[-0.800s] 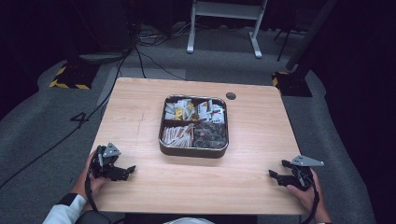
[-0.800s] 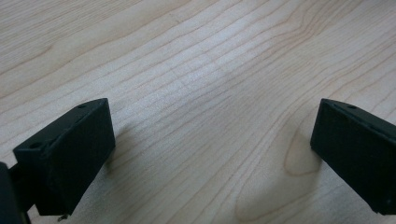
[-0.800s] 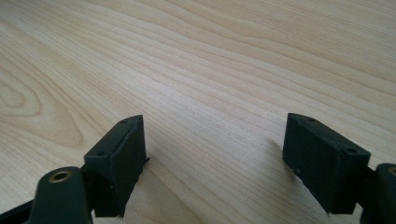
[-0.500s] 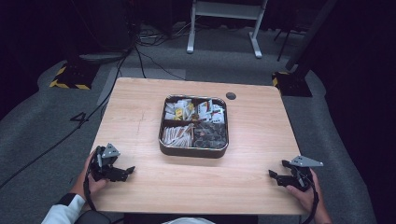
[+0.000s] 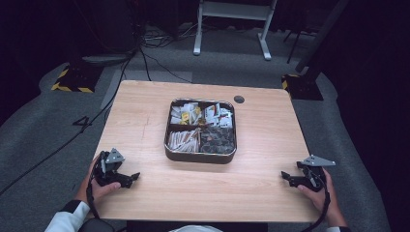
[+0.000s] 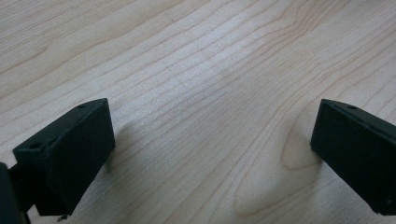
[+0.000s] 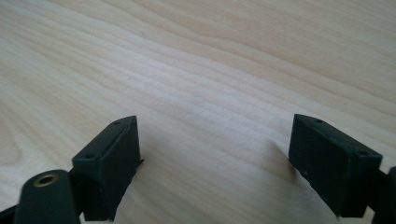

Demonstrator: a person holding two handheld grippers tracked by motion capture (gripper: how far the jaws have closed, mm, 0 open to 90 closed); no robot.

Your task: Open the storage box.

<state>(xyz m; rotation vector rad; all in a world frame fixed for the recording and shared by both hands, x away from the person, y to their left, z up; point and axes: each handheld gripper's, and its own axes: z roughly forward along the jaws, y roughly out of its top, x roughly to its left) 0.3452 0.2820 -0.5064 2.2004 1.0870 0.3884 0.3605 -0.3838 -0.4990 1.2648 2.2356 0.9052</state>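
Tray of sorted packets, centre of table, between two idle claws.

Item: four-part tray (image 5: 200,155), its sections filled with small packets; roughly square, so no long axis governs the approach. It lies ahead of and inward from both claws, well apart from each. Left claw (image 5: 129,177) rests on the table (image 5: 145,106) at the near left edge, tips aimed inward; tray sits up and to its right. Right claw (image 5: 288,177) rests at the near right edge; tray sits up and to its left. Left claw judged slightly nearer. Both claws stand wide apart, nothing between them but bare wood (image 6: 210,116), (image 7: 210,116).
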